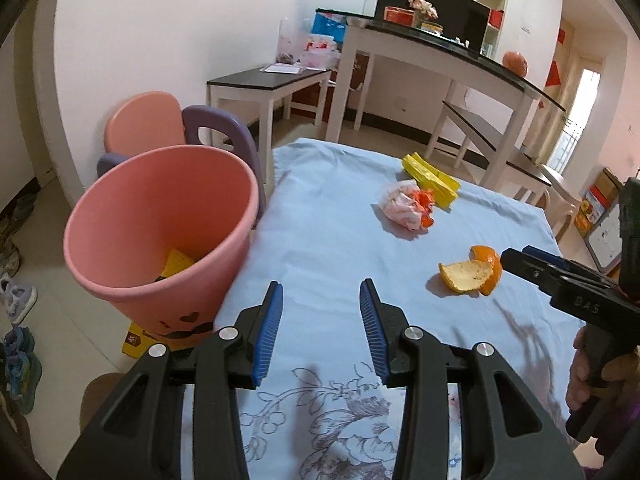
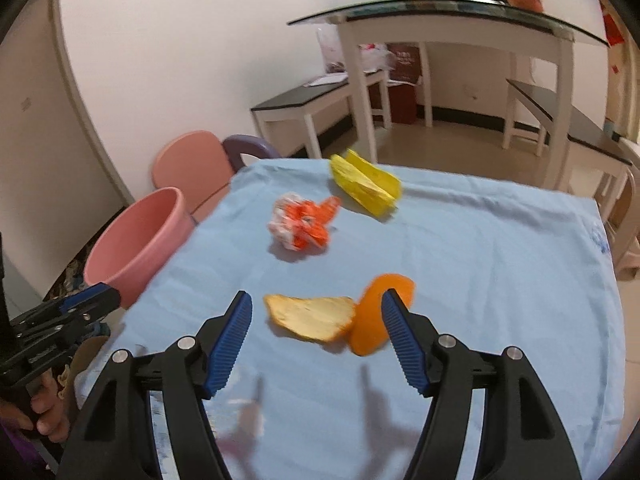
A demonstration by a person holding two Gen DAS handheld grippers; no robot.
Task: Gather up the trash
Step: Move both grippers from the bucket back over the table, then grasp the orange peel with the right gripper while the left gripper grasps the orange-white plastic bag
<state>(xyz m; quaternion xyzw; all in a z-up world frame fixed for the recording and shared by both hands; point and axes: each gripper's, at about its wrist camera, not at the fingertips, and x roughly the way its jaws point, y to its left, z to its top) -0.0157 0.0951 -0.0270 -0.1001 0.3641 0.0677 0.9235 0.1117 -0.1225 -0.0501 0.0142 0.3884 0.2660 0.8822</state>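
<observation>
Both black blue-padded grippers, left (image 1: 321, 294) and right (image 2: 317, 306), are gaping empty, the right flanking curled orange peel (image 2: 336, 316) on pale-blue tablecloth (image 2: 500, 260).

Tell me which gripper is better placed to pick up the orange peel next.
Right. The right gripper is open with the orange peel lying between its fingers. The left gripper, also open, points at bare cloth beside the pink bin.
</observation>
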